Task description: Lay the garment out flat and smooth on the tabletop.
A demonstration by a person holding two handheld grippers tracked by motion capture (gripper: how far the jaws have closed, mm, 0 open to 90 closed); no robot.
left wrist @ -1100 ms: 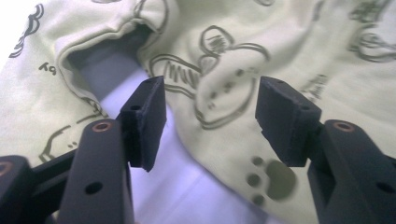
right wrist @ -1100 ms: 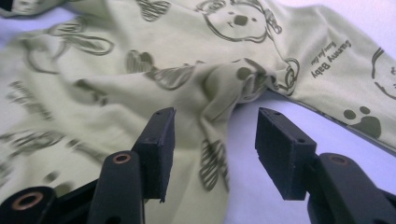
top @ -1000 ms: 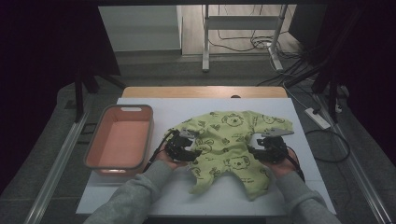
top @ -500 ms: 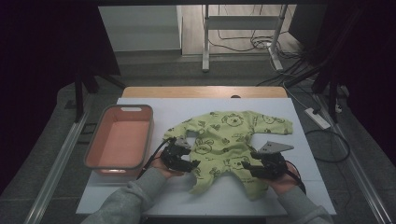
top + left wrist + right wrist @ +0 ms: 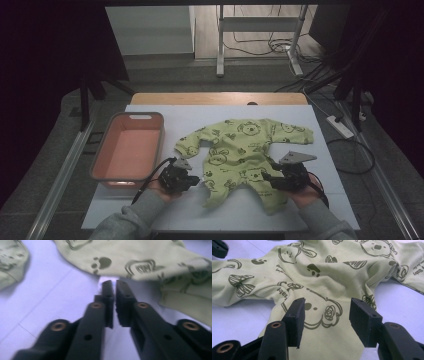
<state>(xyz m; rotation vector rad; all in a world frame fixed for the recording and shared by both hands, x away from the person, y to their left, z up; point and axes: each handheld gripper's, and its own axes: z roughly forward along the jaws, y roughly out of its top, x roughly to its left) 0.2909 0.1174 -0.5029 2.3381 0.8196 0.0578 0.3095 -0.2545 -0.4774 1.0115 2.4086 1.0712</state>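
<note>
A light green baby romper (image 5: 245, 150) with bear prints lies flat on the white table (image 5: 320, 125), legs toward me. My left gripper (image 5: 195, 180) rests on the table at the edge of the romper's left leg. In the left gripper view its jaws have just been closing and now stand together (image 5: 114, 286), their tips just short of the cloth (image 5: 140, 260) with nothing between them. My right gripper (image 5: 270, 177) sits low over the right leg. In the right gripper view its jaws stand open (image 5: 325, 312) above the printed cloth (image 5: 332, 272).
An orange-pink bin (image 5: 139, 116) with nothing in it stands at the table's left side, just left of my left hand. Bare white table lies along the near edge and right of the romper. Beyond the far edge are a stand's legs and cables on the floor.
Both hands have drawn back toward the near edge, from the romper's middle to its legs. The romper lies about as before.
</note>
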